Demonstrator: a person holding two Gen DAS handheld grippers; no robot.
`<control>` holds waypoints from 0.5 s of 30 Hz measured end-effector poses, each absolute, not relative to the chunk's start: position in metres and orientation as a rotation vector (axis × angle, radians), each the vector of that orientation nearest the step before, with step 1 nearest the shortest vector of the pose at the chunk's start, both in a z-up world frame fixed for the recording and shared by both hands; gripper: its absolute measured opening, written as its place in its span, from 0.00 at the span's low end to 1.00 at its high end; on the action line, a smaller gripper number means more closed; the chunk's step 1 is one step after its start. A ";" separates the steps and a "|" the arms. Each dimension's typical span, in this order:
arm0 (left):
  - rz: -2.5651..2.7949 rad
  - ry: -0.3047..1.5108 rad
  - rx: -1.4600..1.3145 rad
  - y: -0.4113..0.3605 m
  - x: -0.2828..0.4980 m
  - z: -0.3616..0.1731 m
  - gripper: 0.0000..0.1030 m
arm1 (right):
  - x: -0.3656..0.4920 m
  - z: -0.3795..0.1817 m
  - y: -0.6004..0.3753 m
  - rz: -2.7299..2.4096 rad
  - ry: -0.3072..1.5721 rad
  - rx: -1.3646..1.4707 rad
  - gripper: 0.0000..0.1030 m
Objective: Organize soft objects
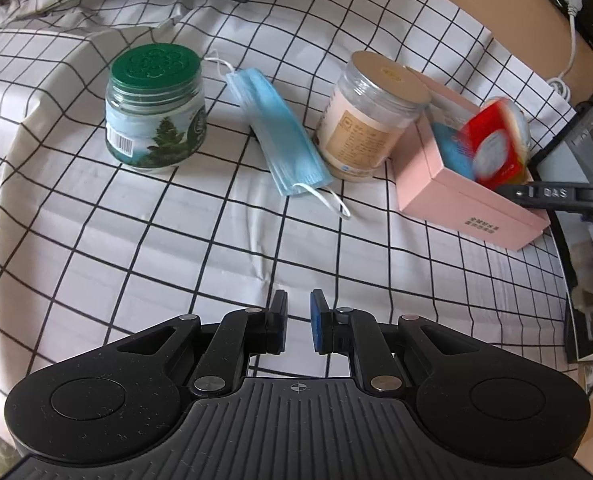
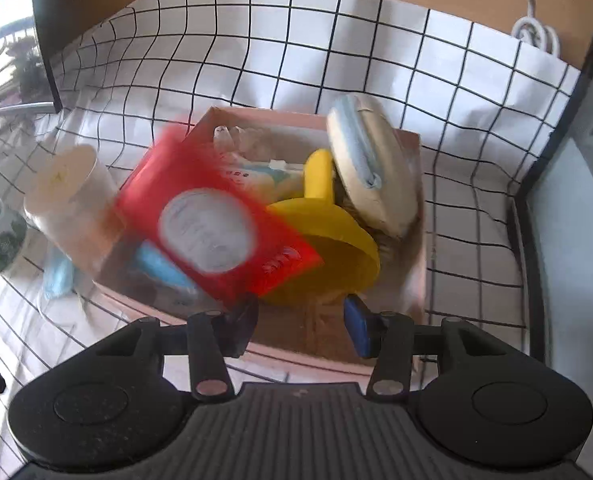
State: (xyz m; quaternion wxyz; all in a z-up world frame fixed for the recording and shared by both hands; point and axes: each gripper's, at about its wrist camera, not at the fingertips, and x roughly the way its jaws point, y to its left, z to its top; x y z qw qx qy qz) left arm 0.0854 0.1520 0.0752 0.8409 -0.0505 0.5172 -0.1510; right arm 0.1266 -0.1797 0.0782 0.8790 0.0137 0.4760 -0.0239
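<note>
A: Writing first. The left wrist view showed the pink box [image 1: 456, 196] with two short lines of dark print on its near wall, too small to read. The beige-lidded jar [image 1: 370, 116] carried a tan label of fine print, also unreadable. The green-lidded jar [image 1: 154, 112] had a barcode and a fir-tree picture. On the black finger of the right gripper [image 2: 302, 322], entering at three o'clock, letters like "DAS" could be made out.

B: And the soft things?

A: A blue face mask [image 1: 278, 136] lay flat on the checked cloth [image 1: 136, 240] between the two jars, at about twelve o'clock from the left gripper [image 1: 298, 322]. The red packet [image 1: 496, 148] with a white oval label stood tilted in the pink box, blurred in both views; the oval's print was illegible.

B: What did the right wrist view add?

A: The box's inside: a yellow funnel [image 2: 328, 232], a round beige and pale-blue pad [image 2: 372, 172] leaning at one o'clock, a blue item [image 2: 156, 264] under the packet.

B: Grippers?

A: The left one's jaws stood narrow, nearly together, nothing between them, over bare cloth. The right one's jaws stood partly apart above the box's near edge; the red packet's lower corner lay just beside the left finger [image 2: 236, 332], but whether they touched could not be told.
</note>
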 end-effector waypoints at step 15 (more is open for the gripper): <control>-0.194 0.986 -0.193 0.213 0.108 0.089 0.13 | 0.163 0.213 -0.077 0.200 0.701 0.111 0.66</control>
